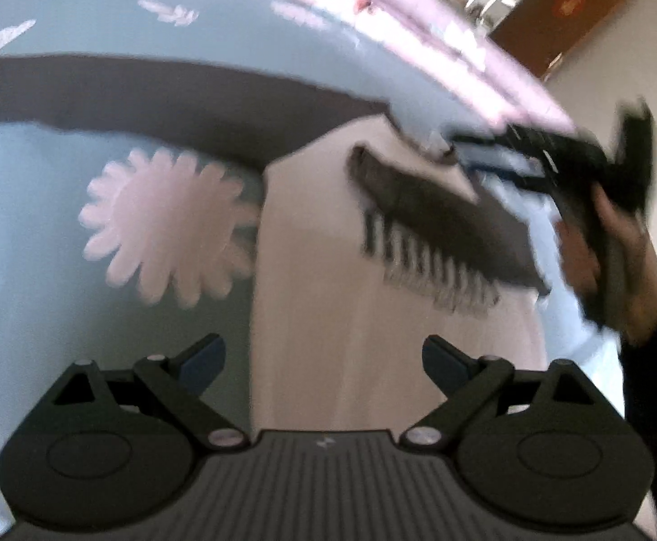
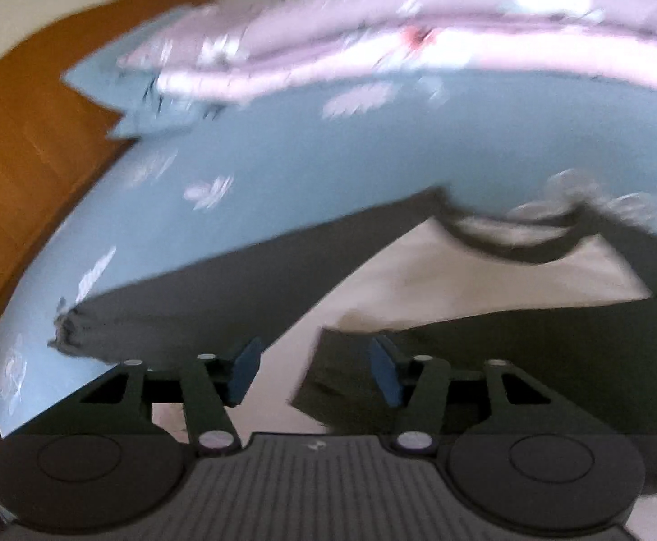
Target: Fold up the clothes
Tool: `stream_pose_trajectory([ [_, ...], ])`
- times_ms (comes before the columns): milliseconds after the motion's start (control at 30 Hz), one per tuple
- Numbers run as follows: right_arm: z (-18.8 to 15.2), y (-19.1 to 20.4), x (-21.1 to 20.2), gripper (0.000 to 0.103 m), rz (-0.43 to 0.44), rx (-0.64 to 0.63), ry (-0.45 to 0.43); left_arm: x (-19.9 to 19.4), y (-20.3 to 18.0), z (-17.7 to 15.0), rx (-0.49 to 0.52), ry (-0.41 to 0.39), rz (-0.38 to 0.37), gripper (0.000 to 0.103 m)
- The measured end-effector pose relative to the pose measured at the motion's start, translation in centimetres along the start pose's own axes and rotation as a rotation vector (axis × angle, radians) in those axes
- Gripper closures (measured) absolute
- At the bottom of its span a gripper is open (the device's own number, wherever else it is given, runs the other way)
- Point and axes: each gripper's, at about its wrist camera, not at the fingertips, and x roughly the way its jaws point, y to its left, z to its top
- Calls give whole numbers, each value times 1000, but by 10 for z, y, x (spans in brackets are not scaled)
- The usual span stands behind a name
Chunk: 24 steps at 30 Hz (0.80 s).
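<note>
A cream shirt with dark grey sleeves lies on a blue bedspread. Its left sleeve stretches out to the left. Its other sleeve is folded across the body. My left gripper is open and empty above the shirt's lower body. My right gripper shows at the right in the left wrist view, by the folded sleeve. In the right wrist view my right gripper is open over the shirt, its right pad against the dark cuff. The outstretched sleeve lies to the left.
A pink flower print marks the bedspread beside the shirt. A rolled pink quilt lies along the far side of the bed. A brown wooden door and floor lie beyond the bed edge.
</note>
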Motion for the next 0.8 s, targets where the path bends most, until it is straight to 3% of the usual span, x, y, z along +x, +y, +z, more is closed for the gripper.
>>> stream_pose_trajectory([
  [233, -55, -81, -74, 42, -175, 85, -50, 54, -45, 56, -63, -130, -86, 11],
  [367, -96, -117, -93, 42, -179, 230, -60, 109, -44, 79, -256, -165, -109, 13],
  [433, -110, -125, -100, 42, -176, 268, -69, 133, -39, 83, -338, -156, -108, 20],
  [600, -137, -135, -114, 42, -169, 324, -95, 164, -35, 85, -426, -181, -124, 25],
  [767, -148, -140, -116, 42, -168, 346, -109, 185, -39, 92, -392, -138, -100, 41],
  [800, -149, -140, -115, 42, -168, 345, -108, 187, -39, 94, -388, -130, -101, 51],
])
